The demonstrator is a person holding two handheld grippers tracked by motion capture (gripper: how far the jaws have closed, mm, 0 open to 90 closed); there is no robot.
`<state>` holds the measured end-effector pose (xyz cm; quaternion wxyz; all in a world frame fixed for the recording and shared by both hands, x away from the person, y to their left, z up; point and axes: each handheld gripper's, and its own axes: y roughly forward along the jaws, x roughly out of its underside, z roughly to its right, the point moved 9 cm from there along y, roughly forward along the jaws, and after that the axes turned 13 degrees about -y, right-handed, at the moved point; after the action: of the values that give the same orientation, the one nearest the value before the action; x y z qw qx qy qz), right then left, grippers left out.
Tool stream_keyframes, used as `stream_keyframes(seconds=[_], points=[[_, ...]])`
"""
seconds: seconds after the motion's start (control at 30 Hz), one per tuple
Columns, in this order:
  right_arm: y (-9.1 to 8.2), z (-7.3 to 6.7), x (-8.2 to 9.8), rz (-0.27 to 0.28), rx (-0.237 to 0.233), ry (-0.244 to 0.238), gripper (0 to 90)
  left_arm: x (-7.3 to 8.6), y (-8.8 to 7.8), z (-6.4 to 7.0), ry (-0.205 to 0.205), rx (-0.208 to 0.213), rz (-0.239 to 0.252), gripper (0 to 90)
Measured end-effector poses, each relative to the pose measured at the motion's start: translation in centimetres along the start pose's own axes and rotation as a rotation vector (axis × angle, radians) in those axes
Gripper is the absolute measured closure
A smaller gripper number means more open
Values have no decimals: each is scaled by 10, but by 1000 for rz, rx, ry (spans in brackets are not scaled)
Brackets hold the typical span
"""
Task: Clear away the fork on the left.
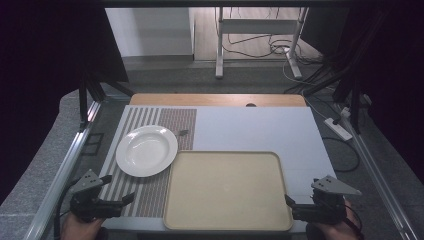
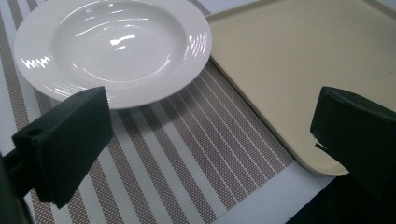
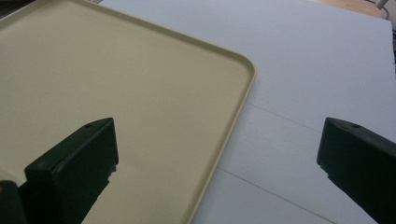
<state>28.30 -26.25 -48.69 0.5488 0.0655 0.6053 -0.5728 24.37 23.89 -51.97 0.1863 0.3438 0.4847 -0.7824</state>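
Plate [image 1: 147,150] and tray [image 1: 227,190] are the two things nearest the grippers. The white plate sits ahead of the left gripper [image 1: 120,189] and a little to its right, resting on a striped placemat [image 1: 150,192]; in the left gripper view the plate [image 2: 112,46] lies just beyond the tip of the left-hand jaw, not touching it. The beige tray lies between the two grippers, its near left corner just beside the left gripper's jaws and its near right corner just beside the right gripper [image 1: 289,202].

The left gripper is held low at the near left corner of the table, the hand [image 1: 75,227] coming in from the bottom edge, jaws pointing forward and inward over the placemat [image 2: 187,154]. Its jaws stand wide apart with nothing between them, the tray's rounded corner [image 2: 322,163] showing under the right-hand jaw.

The right gripper sits at the near right corner, the hand [image 1: 335,230] below it, jaws aimed inward toward the tray's edge. In the right gripper view its jaws are spread wide and grip nothing; the tray's rim [image 3: 233,121] runs between them, with the left-hand jaw over the tray and the right-hand jaw over the white table surface [image 3: 303,70].
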Motion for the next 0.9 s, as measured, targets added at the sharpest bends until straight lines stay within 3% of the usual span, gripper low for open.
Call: stream_keyframes(seconds=[0.7, 0.9], points=[[1, -3, 1, -13, -7, -28, 0, 0, 3, -1, -10, -3, -27, 0], [1, -4, 1, -13, -7, -28, 0, 1, 5, 0, 2, -5, -55, 0]])
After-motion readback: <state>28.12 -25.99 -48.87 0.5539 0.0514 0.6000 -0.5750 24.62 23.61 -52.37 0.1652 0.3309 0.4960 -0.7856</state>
